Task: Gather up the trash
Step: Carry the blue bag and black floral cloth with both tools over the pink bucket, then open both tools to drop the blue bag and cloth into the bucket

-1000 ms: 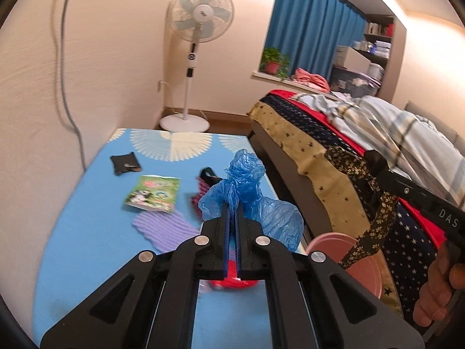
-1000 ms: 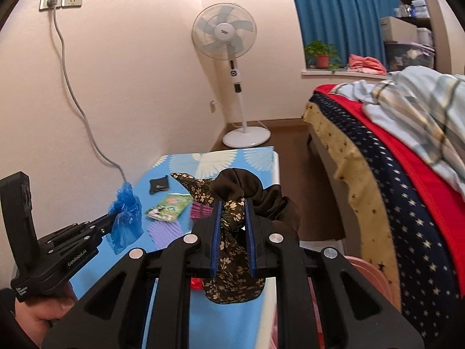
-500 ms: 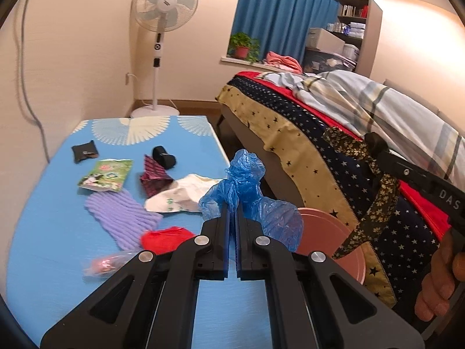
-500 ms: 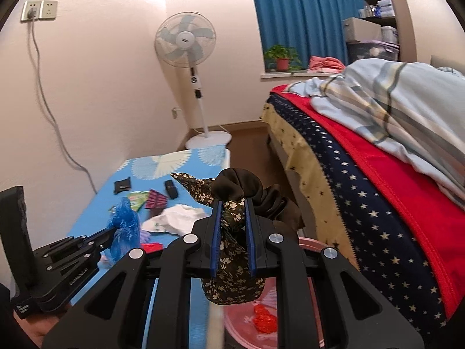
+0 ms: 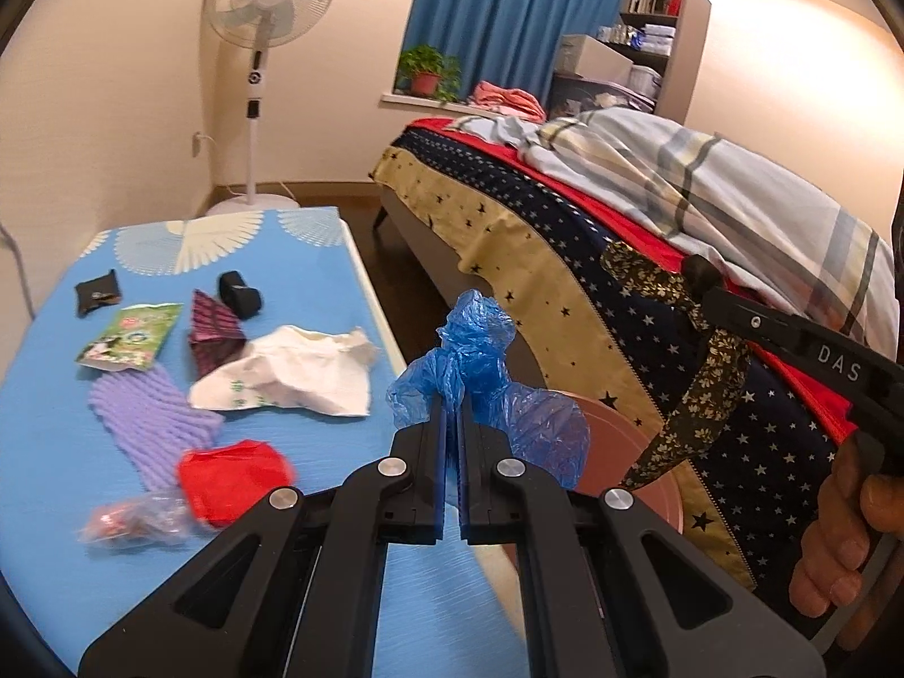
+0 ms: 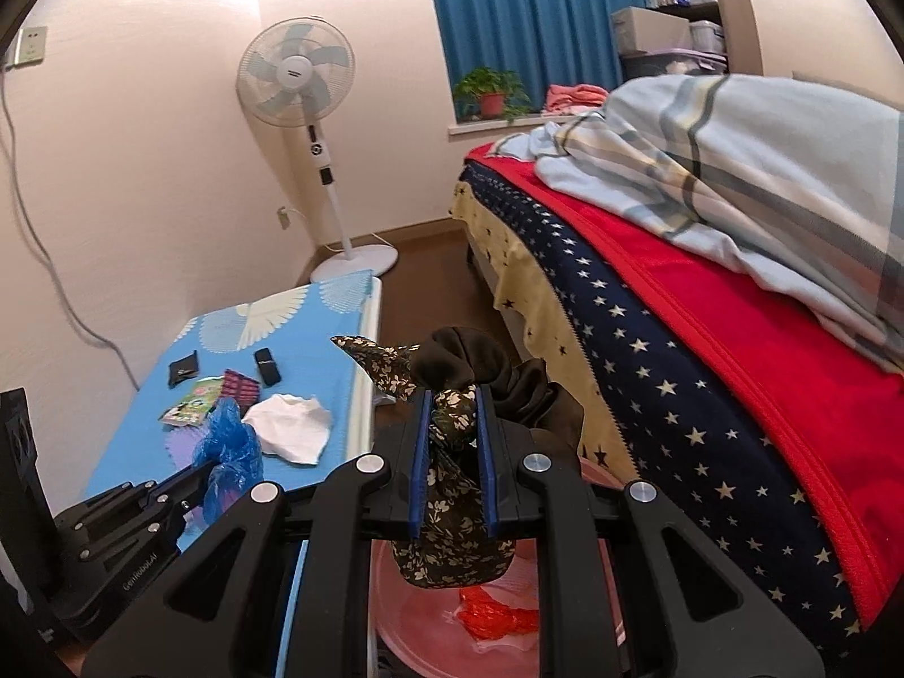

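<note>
My left gripper (image 5: 452, 424) is shut on a crumpled blue plastic bag (image 5: 480, 373), held above the edge of the blue table (image 5: 51, 452), next to a pink bin (image 5: 621, 452). My right gripper (image 6: 452, 412) is shut on a dark floral cloth (image 6: 452, 520) and holds it over the pink bin (image 6: 429, 638), which has red trash (image 6: 497, 616) inside. On the table lie a white crumpled paper (image 5: 294, 378), a red wrapper (image 5: 231, 474), a green packet (image 5: 130, 333), a purple mesh (image 5: 147, 424) and a clear wrapper (image 5: 130, 520).
A bed (image 5: 650, 237) with a star-patterned cover and striped quilt fills the right side. A standing fan (image 5: 265, 17) is at the far wall. Two small black items (image 5: 240, 296) and a dark red packet (image 5: 212, 333) lie on the table.
Both grippers have swung right, from over the table toward the bin, carrying the blue bag and the floral cloth. The bin now shows below the right gripper.
</note>
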Demonstrator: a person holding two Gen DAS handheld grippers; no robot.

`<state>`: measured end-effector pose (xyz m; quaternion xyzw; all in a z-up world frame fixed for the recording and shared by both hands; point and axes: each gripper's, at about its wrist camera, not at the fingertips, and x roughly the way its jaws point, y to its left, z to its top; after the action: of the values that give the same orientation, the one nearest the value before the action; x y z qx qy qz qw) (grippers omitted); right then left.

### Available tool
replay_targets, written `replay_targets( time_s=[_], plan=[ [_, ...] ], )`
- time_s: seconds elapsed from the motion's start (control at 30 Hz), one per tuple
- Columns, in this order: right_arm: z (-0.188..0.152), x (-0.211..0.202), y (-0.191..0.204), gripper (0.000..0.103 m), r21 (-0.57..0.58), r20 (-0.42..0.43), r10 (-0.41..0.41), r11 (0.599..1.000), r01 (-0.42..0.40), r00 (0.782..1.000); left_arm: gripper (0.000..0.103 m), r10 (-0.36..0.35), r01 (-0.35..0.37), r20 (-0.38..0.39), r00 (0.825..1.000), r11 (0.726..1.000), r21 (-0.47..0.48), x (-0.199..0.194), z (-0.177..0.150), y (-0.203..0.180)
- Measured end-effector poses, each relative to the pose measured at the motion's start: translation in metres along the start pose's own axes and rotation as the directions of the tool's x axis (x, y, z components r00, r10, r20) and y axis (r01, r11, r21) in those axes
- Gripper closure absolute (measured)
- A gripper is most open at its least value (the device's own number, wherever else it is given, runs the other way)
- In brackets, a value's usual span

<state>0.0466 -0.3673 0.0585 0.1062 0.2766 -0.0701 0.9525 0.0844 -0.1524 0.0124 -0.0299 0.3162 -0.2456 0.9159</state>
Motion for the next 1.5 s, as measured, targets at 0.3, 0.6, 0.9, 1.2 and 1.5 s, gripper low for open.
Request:
replay_targets(
  time_s=[0.3, 0.6, 0.9, 1.2, 1.5],
  plan=[
    [-0.003, 0.012, -0.016, 0.087, 0.031, -0.026, -0.037, 0.999, 0.038, 0.999, 0.100, -0.054, 0.056, -0.052, 0.997, 0.998, 0.031, 0.037, -0.010, -0.023],
    [-0.005, 0.023, -0.027, 0.087, 0.056, -0.049, -0.073, 0.996, 0.076, 0.996, 0.100, -0.079, 0.087, -0.106, 0.991, 0.994, 0.070, 0.067, -0.021, -0.042],
    [-0.007, 0.030, -0.033, 0.086, 0.070, -0.067, -0.096, 0.992, 0.101, 0.993, 0.100, -0.093, 0.104, -0.144, 0.985, 0.992, 0.066, 0.083, -0.029, -0.044],
    [-0.009, 0.031, -0.036, 0.086, 0.073, -0.075, -0.108, 0.991, 0.114, 0.991, 0.100, -0.108, 0.120, -0.162, 0.981, 0.990, 0.069, 0.091, -0.031, -0.051],
    [-0.008, 0.029, -0.040, 0.074, 0.077, -0.071, -0.130, 0.988, 0.135, 0.989, 0.085, -0.156, 0.170, -0.181, 0.971, 0.983, 0.064, 0.092, -0.032, -0.056]
  ],
)
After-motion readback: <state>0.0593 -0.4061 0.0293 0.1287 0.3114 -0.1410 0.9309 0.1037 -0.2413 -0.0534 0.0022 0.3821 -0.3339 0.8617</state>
